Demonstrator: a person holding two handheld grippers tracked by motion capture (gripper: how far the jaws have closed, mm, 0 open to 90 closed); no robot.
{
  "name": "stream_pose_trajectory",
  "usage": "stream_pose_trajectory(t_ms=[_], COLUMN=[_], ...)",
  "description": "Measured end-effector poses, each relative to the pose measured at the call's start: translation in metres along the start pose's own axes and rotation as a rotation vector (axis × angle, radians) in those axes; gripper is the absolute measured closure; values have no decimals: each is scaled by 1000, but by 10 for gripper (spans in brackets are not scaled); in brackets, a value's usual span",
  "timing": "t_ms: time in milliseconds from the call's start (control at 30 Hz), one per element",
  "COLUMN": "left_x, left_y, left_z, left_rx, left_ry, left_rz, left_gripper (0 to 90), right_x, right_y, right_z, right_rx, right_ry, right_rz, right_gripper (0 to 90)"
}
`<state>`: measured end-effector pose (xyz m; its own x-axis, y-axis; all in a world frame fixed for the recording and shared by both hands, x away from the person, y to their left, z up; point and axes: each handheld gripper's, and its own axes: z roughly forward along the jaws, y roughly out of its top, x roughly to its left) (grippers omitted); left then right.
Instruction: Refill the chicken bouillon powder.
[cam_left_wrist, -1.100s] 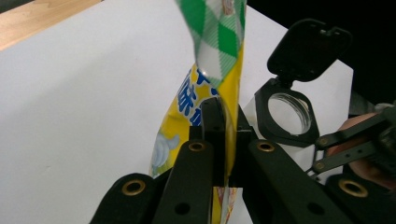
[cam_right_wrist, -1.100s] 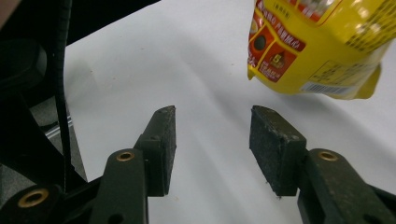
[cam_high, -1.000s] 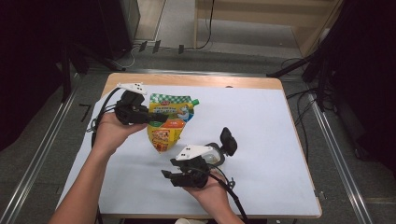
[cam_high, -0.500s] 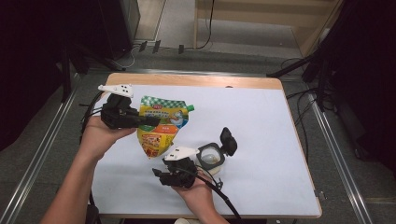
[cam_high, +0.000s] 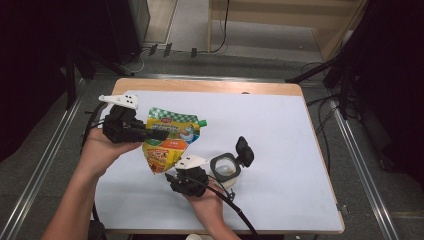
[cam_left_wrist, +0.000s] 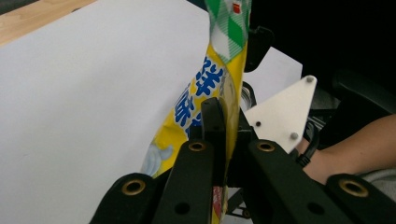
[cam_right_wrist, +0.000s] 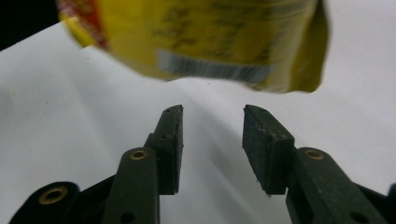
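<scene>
Two grippers, one floppy sauce pouch

Left gripper (cam_high: 150, 134) has its jaws pinched tight on the upper part of the pouch (cam_high: 167, 142), holding it up off the white tabletop (cam_high: 280, 130) so it hangs slanted with its bottom corner low. Right gripper (cam_right_wrist: 212, 121) sits just under that bottom edge, jaws spread with nothing between them, and they've just been closing a bit. Pouch looks soft, slick and saggy, probably fairly light, so I'd grab the flat sealed bottom edge, not the bulgy middle. Open-lidded small container (cam_high: 225, 167) sits right beside the right hand.
</scene>
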<state>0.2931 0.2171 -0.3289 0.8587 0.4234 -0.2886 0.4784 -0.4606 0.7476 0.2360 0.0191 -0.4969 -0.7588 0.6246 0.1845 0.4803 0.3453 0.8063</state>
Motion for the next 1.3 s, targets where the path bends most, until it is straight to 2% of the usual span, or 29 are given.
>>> stream_pose_trajectory(t_ms=[133,167,267,400,500,567,667,700,800,833,900,967,1033,1200,1300], left_x=[-3,-4,-9,-15,-16,-15,-13,-11,-8,-8,-10,-15,-18,-23,-23], left_y=[-2,-2,-3,-3,-3,-3,-3,-4,-5,-5,-4,-1,1,6,6], left_z=[0,0,0,-4,-9,-12,-12,-11,-4,-2,3,12,17,33,39], left_rx=[7,7,14,-4,-28,-45,-54,-58,-39,-36,-22,-7,-11,4,11], left_ry=[-17,-25,-33,-47,-73,-103,-123,-118,-75,-65,-34,-27,-25,-5,-8], left_rz=[-3,-4,1,-18,-39,-55,-77,-83,-87,-88,-76,-59,-50,-29,-38], left_gripper=[900,900,900,900,900,900,900,900,900,900,900,900,900,900,891], right_x=[-6,-10,-13,-11,-10,-11,-11,-10,-7,-4,-1,2,5,5,6], right_y=[-3,-5,-6,-8,-8,-9,-9,-9,-8,-8,-9,-10,-9,-10,-11], right_z=[0,1,0,1,0,0,0,-1,-4,-4,-6,-8,-12,-17,-22], right_rx=[-17,-35,-46,-79,-107,-123,-153,-159,-186,-169,-148,-122,-112,-95,-84], right_ry=[-6,-1,-4,-27,-38,-42,-46,-43,-29,-61,-57,-53,-85,-54,-41], right_rz=[27,51,56,49,57,66,73,69,29,-2,-48,-84,-171,-155,-165], right_gripper=[627,640,661,672,676,674,668,662,664,658,656,629,626,625,621])
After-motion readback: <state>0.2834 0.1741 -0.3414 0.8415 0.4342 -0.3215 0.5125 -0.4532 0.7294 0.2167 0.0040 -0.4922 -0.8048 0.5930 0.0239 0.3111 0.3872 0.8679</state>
